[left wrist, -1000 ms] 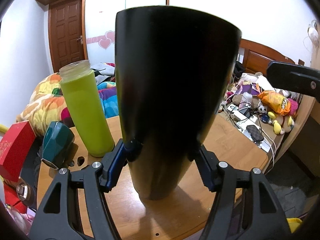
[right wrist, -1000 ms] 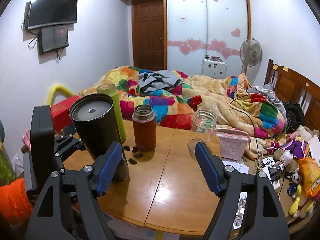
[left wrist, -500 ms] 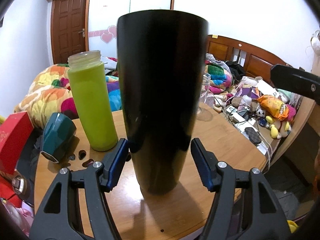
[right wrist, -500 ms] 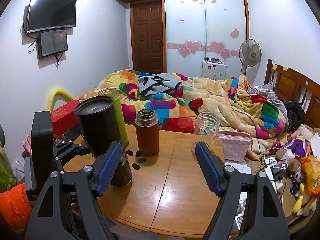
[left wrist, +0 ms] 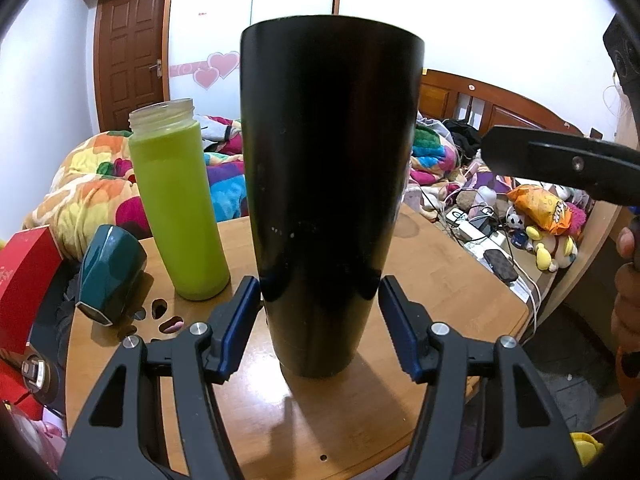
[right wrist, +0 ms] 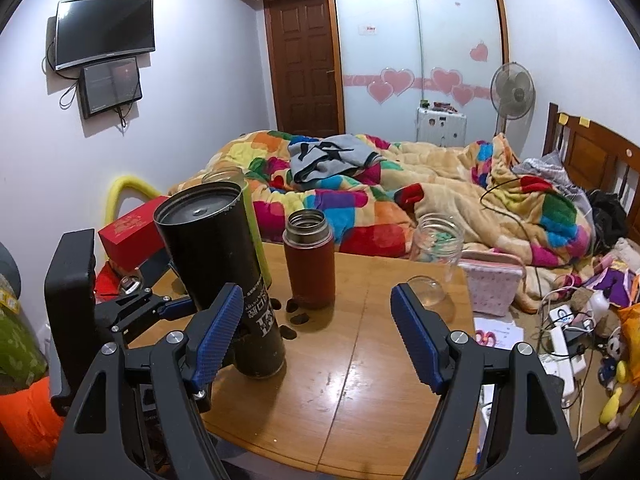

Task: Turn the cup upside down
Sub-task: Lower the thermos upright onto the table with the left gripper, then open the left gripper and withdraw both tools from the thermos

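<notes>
The tall black cup [left wrist: 324, 200] stands on the wooden table [left wrist: 440, 280] with its closed base up and its mouth down. My left gripper [left wrist: 320, 312] is open around its lower part, with a gap between each blue pad and the cup wall. In the right wrist view the cup [right wrist: 224, 280] stands at the table's left with upside-down print on it, and the left gripper [right wrist: 160, 312] reaches in from the left. My right gripper [right wrist: 316, 336] is open and empty, above the table's near side, to the right of the cup.
A green bottle [left wrist: 176, 204] stands left behind the cup, with a teal object [left wrist: 108, 272] and a red box [left wrist: 24, 272] further left. A brown flask [right wrist: 309, 264], a glass jar [right wrist: 438, 256] and a pink pouch [right wrist: 494, 284] stand further back. A bed lies beyond.
The cup went from tilted to standing straight on the table. My left gripper let go of it and its jaws opened. The right gripper rose slightly.
</notes>
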{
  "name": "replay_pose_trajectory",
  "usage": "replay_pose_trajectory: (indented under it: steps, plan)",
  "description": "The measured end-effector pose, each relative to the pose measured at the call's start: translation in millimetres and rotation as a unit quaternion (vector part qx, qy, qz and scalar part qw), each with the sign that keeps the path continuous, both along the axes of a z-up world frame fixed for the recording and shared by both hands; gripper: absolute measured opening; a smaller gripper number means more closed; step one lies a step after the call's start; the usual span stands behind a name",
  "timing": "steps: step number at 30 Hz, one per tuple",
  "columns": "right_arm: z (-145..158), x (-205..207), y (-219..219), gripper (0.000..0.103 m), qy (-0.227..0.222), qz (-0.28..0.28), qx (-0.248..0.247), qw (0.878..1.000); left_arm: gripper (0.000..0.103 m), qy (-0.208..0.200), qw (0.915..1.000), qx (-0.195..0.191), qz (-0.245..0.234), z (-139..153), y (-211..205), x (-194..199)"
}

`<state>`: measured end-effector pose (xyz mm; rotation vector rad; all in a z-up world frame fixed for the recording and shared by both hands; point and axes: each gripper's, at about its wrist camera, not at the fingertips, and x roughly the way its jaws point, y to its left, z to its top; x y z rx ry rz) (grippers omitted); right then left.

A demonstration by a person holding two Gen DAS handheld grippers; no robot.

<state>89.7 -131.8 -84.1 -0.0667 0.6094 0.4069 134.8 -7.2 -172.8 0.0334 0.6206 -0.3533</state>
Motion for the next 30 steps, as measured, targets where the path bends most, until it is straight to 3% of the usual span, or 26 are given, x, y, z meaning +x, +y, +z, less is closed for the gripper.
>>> replay_pose_trajectory:
  steps: [9,16,22,24,30]
  plan:
    - [3,-2,0,0.073,-0.003,0.001,0.004,1.0,0.061,0.011,0.9999,-0.012,0.001,10,7,-13]
    - [19,-20,-3,0.073,-0.023,-0.007,0.004,1.0,0.063,-0.027,0.9991,-0.018,0.027,59,23,-51]
    - [41,-43,-8,0.074,-0.048,-0.016,0.009,0.999,0.086,-0.084,0.9945,-0.024,0.057,113,35,-85]
    - [50,-54,-9,0.085,-0.059,-0.022,0.012,0.998,0.1,-0.1,0.9923,-0.025,0.068,126,36,-94]
    - [76,-83,-12,0.103,-0.096,-0.041,0.019,0.994,0.103,-0.136,0.9848,-0.028,0.105,162,40,-125]
